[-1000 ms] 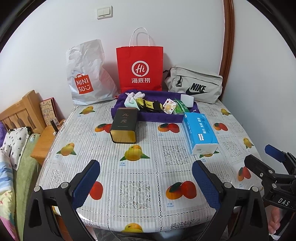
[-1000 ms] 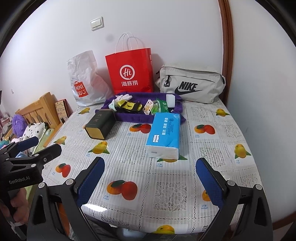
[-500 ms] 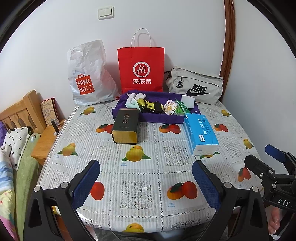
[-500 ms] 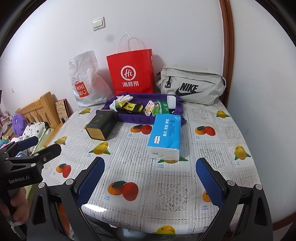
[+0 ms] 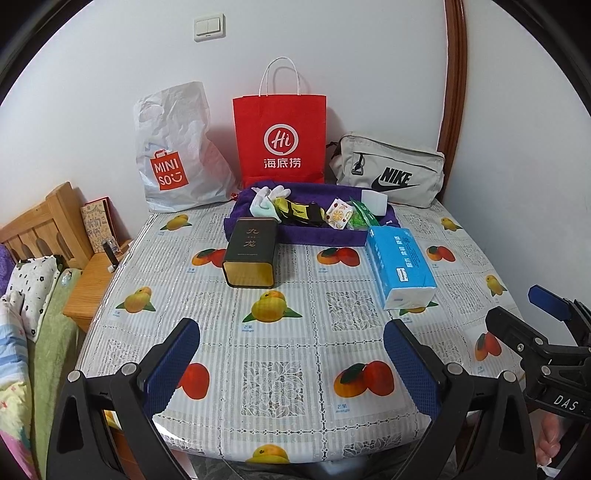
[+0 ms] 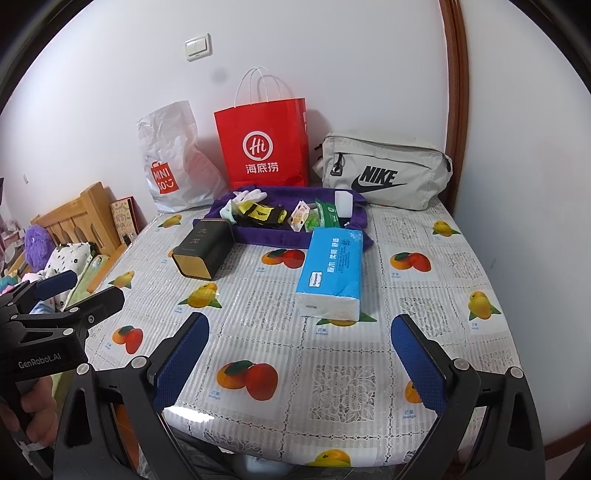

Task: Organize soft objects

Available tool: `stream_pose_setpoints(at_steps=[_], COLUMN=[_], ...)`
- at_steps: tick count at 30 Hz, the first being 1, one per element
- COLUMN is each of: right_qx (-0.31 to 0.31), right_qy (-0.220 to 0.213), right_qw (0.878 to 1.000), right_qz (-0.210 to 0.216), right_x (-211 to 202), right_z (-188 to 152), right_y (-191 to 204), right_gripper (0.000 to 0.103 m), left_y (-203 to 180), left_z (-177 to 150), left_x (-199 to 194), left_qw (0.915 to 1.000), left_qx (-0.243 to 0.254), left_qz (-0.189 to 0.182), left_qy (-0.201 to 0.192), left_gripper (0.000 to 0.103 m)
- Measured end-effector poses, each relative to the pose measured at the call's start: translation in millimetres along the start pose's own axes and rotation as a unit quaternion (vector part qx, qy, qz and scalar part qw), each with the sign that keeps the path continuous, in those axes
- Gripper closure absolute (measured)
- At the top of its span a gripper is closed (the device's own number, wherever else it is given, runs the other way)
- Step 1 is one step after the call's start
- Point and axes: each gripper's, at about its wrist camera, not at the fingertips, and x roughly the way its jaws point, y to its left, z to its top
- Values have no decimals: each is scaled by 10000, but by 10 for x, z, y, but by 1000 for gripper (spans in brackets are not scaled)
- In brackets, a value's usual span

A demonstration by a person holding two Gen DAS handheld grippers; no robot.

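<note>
We look across a table covered with a glossy fruit-printed cloth (image 5: 288, 369), pushed against a white wall with a light switch (image 5: 209, 26). Along the wall stand a crumpled white plastic MINISO bag (image 5: 177, 151), an upright red paper Hi bag with white handles (image 5: 279, 140) and a grey fabric Nike pouch (image 5: 388, 173). Just in front of them lies a shallow purple fabric tray (image 5: 314, 236) holding white gloves (image 5: 267, 199), a black-and-yellow soft item (image 5: 299, 212), an orange-printed sachet (image 5: 340, 218), a green packet (image 5: 360, 218) and a white block (image 5: 373, 201). A dark green tin with a gold end (image 5: 251, 253) lies on its side touching the tray's front left edge, and a blue-wrapped soft tissue pack (image 6: 332, 273) lies flat just before the tray's right corner. Our left gripper (image 5: 291, 365) and right gripper (image 6: 299, 365) both hover over the near edge of the table, jaws spread wide and holding nothing, well apart from every object. A wooden bed frame (image 5: 40, 229) sits to the left.
</note>
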Motion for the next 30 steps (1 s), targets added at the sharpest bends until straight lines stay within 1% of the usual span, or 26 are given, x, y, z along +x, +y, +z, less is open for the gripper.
stream_pose_setpoints(at_steps=[30], right_qx=[-58], right_qy=[-13], right_qw=[10000], right_qz=[44], right_x=[-10], right_z=[11], right_y=[7], right_gripper=[5], left_y=[14], left_z=[2], left_x=[-11], left_qw=[10000], left_qx=[-3], left_qz=[-8], left_qy=[-12], left_gripper=[2])
